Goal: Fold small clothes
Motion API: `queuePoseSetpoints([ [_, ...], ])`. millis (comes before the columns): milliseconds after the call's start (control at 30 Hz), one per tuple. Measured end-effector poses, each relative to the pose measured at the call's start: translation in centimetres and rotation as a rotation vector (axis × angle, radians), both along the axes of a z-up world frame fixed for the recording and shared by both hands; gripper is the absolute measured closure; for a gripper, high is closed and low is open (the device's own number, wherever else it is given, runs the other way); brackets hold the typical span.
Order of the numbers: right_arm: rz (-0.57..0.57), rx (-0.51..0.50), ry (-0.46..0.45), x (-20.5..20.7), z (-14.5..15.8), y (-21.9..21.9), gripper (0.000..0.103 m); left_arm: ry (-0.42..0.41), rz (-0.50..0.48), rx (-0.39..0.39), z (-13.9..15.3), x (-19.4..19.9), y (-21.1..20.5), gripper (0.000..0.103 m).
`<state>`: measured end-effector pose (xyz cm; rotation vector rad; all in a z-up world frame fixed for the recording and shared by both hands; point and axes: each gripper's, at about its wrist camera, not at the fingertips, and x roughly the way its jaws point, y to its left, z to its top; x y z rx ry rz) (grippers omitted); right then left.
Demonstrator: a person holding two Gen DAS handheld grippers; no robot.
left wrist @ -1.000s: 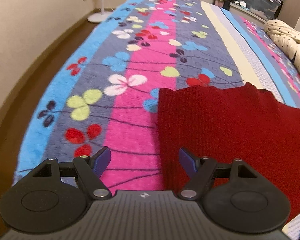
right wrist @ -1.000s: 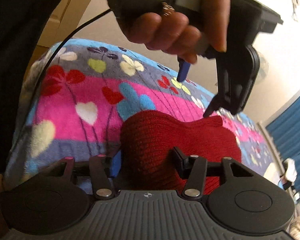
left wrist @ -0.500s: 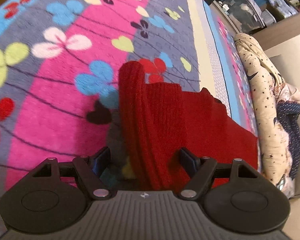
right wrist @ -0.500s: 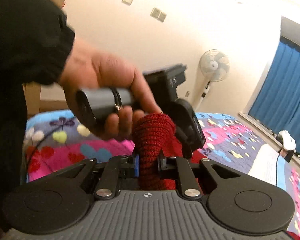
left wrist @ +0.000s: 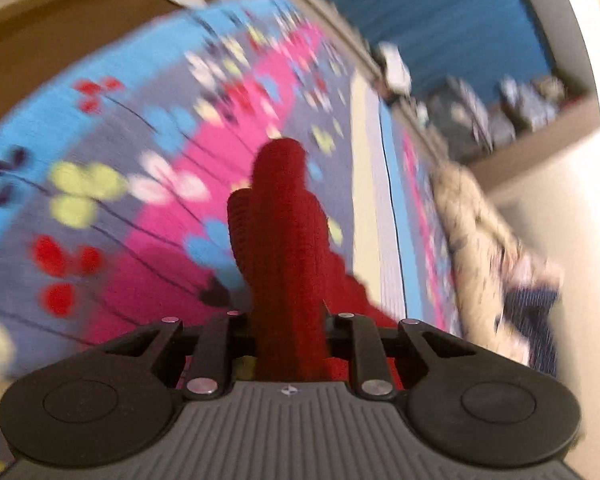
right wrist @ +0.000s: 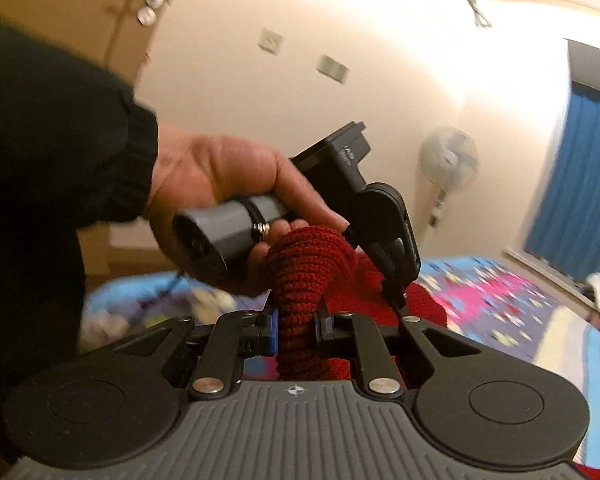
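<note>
Gripping bunched folds of the red knit [left wrist: 288,240] at lower centre, left gripper [left wrist: 288,324] and right gripper [right wrist: 298,324] lift it off the bed [left wrist: 160,208]; thick bunches could slip, skewing the fold.

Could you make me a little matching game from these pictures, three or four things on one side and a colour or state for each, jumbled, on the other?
Things:
1. knitted garment
2. curtain
3. standing fan
4. right gripper

Colour or state:
A. blue, hanging at the window
B. shut on a bunched fold of fabric
C. dark red, lifted off the bed
D. pale, upright by the wall

Pairs: 1-C, 2-A, 3-D, 4-B
</note>
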<state>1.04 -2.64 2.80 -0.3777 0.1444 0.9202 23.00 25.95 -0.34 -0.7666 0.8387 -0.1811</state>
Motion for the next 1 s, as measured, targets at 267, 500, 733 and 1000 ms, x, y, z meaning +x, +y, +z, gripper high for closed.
queuePoseSetpoints([
  [267,-0.065,0.104,0.236,0.9,0.6,0.5,0.088,0.101,0.08,0.059,0.3,-1.2,2.8,0.052],
  [500,-0.425,0.278,0.486,4.8,1.4,-11.3,0.089,-0.108,0.136,0.027,3.9,-1.2,0.8,0.023],
  [733,-0.946,0.517,0.745,4.1,-1.8,-27.6,0.09,-0.228,-0.08,0.193,5.4,-0.6,-8.0,0.024],
  [1000,-0.857,0.58,1.03,5.8,-3.9,-34.5,0.074,-0.323,-0.433,0.45,4.6,-3.4,-19.1,0.042],
])
